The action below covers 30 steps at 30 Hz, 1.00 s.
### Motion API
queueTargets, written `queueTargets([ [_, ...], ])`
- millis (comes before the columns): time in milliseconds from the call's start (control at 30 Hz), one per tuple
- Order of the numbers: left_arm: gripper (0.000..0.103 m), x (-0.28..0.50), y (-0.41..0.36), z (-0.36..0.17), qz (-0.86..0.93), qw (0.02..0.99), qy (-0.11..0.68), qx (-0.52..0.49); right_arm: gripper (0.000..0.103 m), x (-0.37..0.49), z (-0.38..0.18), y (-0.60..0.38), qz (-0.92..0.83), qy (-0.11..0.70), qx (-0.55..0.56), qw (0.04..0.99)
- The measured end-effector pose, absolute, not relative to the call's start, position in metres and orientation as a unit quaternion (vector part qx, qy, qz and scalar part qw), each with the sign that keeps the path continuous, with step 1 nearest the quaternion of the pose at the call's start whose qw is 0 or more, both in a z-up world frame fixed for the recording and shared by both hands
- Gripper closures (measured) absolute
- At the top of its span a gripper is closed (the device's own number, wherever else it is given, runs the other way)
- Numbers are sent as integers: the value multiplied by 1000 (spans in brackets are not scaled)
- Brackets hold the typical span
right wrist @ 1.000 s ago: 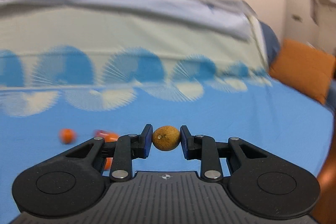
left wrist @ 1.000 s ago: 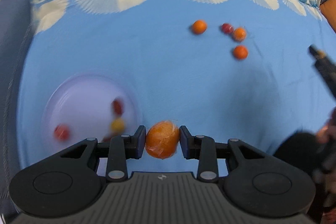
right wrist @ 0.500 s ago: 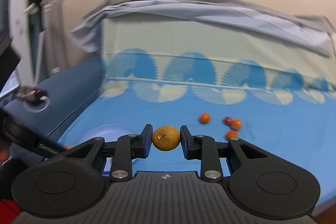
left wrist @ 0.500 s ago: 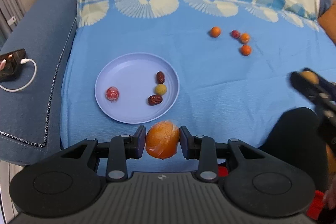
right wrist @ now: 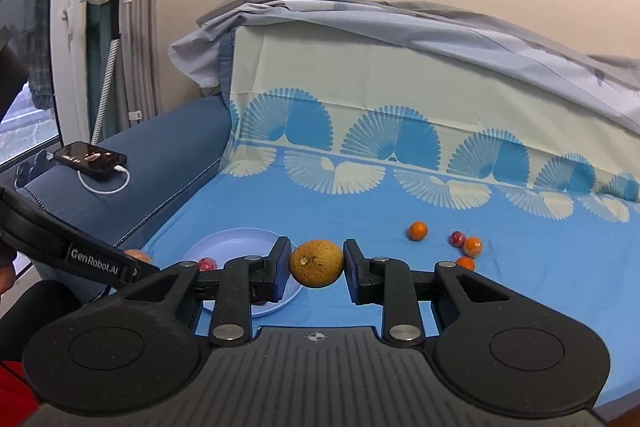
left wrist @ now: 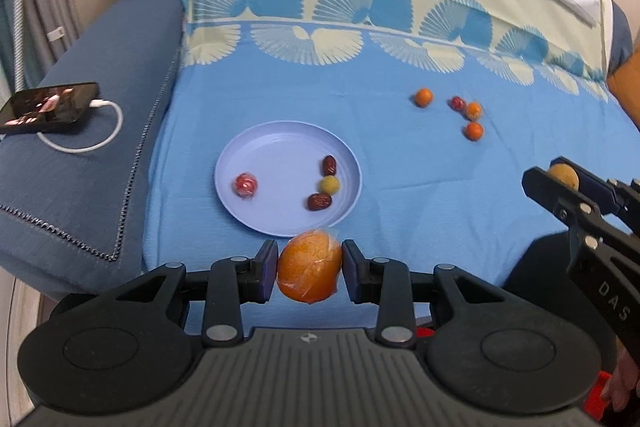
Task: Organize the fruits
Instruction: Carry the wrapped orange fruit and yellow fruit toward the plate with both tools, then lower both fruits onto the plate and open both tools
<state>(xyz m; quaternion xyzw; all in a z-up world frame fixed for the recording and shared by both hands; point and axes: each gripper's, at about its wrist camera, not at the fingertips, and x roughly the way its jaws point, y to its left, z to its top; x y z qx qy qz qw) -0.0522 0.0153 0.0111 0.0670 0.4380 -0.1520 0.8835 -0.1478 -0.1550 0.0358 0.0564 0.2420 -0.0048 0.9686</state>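
Note:
My left gripper point(left wrist: 309, 275) is shut on a plastic-wrapped orange point(left wrist: 309, 271), held just short of the near rim of a lilac plate point(left wrist: 264, 147). On the plate lie a red wrapped fruit point(left wrist: 245, 185), two dark red dates point(left wrist: 329, 165) and a small yellow fruit point(left wrist: 330, 184). My right gripper point(right wrist: 316, 263) is shut on a small tan round fruit point(right wrist: 316, 263), held in the air to the right of the plate. Three small oranges point(left wrist: 423, 97) and a red fruit point(left wrist: 457, 102) lie loose on the blue cloth at the back right.
A blue sofa armrest point(left wrist: 92, 163) at the left carries a phone point(left wrist: 48, 103) on a white cable. The sofa back with its fan-patterned cover point(left wrist: 360, 7) rises behind. An orange cushion point(left wrist: 626, 91) sits at the far right edge.
Both grippers have pulled back and up from the loose fruits toward the plate, each still gripping its fruit. The plate now lies farther out in front of the left gripper; the right view has swung left.

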Motion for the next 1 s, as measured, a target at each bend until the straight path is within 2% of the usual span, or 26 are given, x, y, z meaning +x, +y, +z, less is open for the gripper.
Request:
queueTargets([
  [1000, 65, -42, 28, 4, -135, 884, 444, 54, 73, -133, 22, -155, 10, 266, 60, 962],
])
